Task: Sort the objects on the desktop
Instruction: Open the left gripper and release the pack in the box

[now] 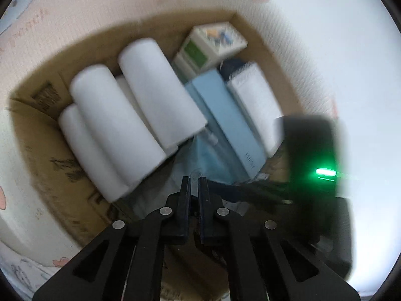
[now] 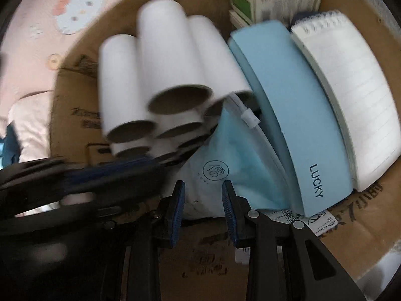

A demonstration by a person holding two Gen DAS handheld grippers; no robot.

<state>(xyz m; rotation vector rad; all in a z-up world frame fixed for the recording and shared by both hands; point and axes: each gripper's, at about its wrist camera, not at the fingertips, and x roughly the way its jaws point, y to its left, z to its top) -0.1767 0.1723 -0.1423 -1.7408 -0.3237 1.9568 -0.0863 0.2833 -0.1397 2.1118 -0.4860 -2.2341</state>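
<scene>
Both grippers hang over an open brown cardboard box (image 1: 37, 135) that sits on a pale pink cartoon-print cloth (image 1: 82, 5).

Inside the box, a stack of white paper tubes with brown cardboard cores (image 2: 160, 75) fills the side nearest the printed wall. Just beside the tubes lies a long light-blue case marked LUCKY (image 2: 295, 125), tilted on its edge. Against the far side of that case rests a white lined spiral notepad (image 2: 351, 95). Beyond the case, in the box's corner, stands a small white carton with a green panel (image 1: 210, 45). Between the tubes and the blue case a translucent blue zip pouch with a round printed logo (image 2: 225, 165) lies slumped, its white slider (image 2: 248, 116) touching the tube ends.

The left gripper (image 1: 194, 183) has its dark fingers drawn nearly together, only a thin slit between them, with nothing pinched there. The right gripper (image 2: 203, 188) has its blue-padded fingers (image 2: 229, 200) spread apart, poised just above the pouch, holding nothing. A green light (image 1: 325, 171) glows on the right gripper's black body.
</scene>
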